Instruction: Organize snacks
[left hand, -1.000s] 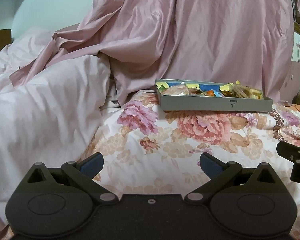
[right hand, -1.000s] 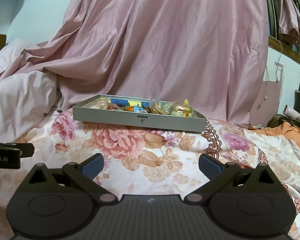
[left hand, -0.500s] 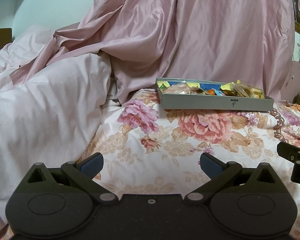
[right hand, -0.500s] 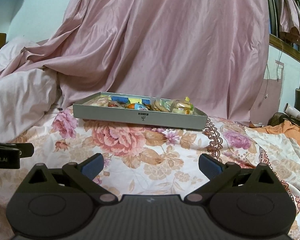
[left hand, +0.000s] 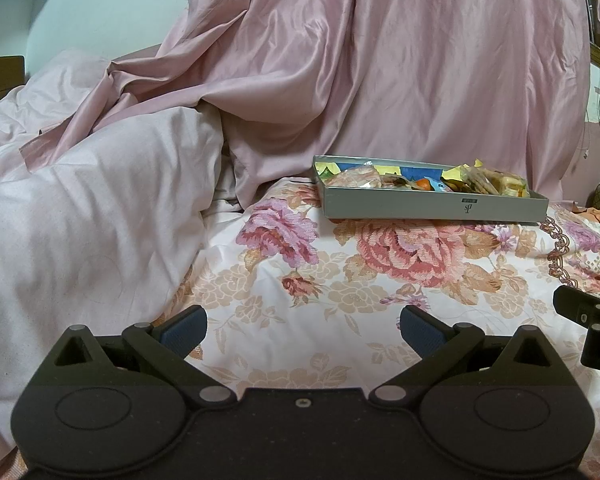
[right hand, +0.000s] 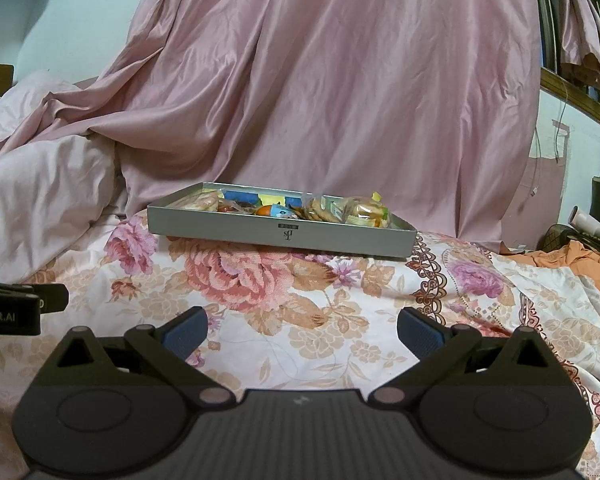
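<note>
left wrist: left gripper (left hand: 302,326) spread wide, empty; grey tray (left hand: 432,207) of snacks (left hand: 422,180) far right on floral bedspread (left hand: 300,292), slightly lower in frame than a second ago, no real approach | right wrist: right gripper (right hand: 302,326) likewise wide, empty; tray centred ahead, orange cloth (right hand: 580,260) seen only here
</note>
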Tool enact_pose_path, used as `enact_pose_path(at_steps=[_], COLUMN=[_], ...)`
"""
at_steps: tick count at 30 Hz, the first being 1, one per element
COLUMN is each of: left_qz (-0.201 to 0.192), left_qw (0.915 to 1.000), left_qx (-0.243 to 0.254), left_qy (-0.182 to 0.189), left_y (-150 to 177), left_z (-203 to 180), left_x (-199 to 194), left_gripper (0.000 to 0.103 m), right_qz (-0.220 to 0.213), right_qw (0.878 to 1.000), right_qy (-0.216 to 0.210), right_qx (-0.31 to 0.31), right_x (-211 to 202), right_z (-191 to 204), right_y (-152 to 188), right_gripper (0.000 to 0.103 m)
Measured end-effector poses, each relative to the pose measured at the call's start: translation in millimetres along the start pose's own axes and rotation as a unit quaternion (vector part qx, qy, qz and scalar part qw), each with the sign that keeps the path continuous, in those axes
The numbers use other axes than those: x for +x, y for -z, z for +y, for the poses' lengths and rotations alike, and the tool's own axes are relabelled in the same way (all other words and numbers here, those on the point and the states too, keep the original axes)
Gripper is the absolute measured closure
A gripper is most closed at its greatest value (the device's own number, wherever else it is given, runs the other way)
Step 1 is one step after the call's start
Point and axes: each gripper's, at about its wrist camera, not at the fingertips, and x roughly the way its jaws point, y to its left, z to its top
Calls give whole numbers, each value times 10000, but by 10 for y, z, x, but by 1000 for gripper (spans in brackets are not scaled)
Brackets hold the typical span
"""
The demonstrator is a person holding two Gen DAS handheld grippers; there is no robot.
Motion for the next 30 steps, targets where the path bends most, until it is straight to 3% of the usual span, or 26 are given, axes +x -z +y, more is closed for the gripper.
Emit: enact_pose_path(at_steps=[22,30], left_qz=[-2,-35], left_qw=[10000,9991], left_qx=[-3,12], left_qy=[5,-413], left_y=[-2,-5], left_z=[3,16], left_x=[-2,-15], left_gripper=[1,1], right_qz=[20,30], right_qw=[10000,10000], right_qy=[-7,-8], right_qx=[-24,-31], right_x=[-15,-14], right_z=[26,36], right_y=[19,20], right_gripper=[0,0])
